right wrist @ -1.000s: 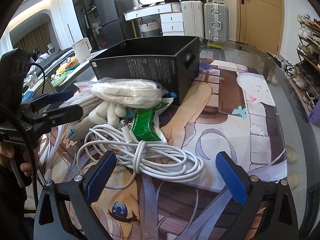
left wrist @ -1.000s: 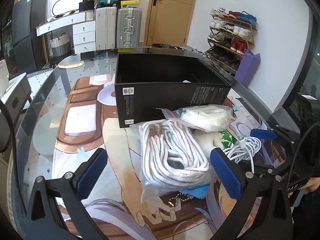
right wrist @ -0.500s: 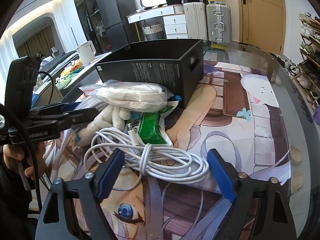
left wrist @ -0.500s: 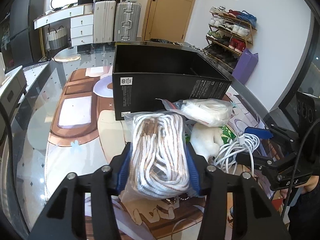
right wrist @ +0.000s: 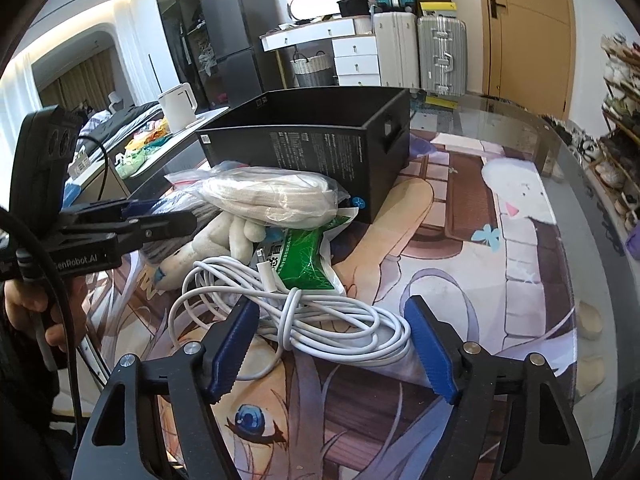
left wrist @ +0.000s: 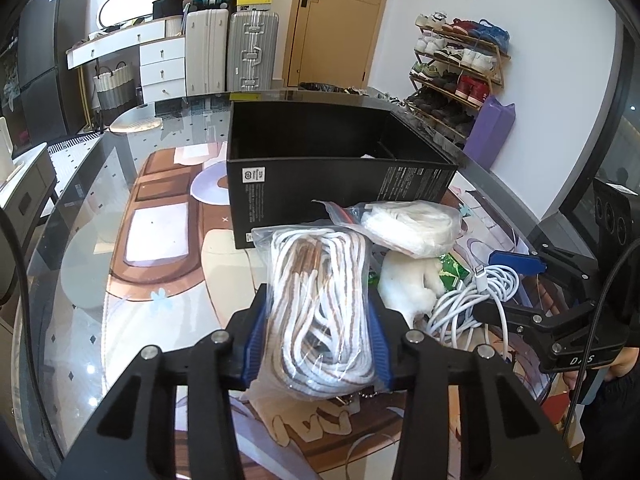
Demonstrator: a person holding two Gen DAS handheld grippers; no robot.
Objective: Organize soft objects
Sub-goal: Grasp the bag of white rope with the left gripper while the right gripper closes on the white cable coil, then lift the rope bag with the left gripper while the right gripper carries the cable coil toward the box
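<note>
Left gripper [left wrist: 318, 340] jaws just closed onto bagged rope [left wrist: 320, 304], pads pinching it. Right gripper [right wrist: 332, 344] jaws just narrowed, half-open around white cable [right wrist: 320, 316], pads not pressing. Black box [left wrist: 320, 168] ahead.

Between the blue pads of the left gripper [left wrist: 318, 344] sits a clear bag of white cord with brown stripes [left wrist: 320, 308]. Beyond it stands a black box [left wrist: 320, 184] with white print. Between the right gripper [right wrist: 332, 344] pads lies a white cable [right wrist: 304, 312]; just past it, a green packet [right wrist: 304, 260].
</note>
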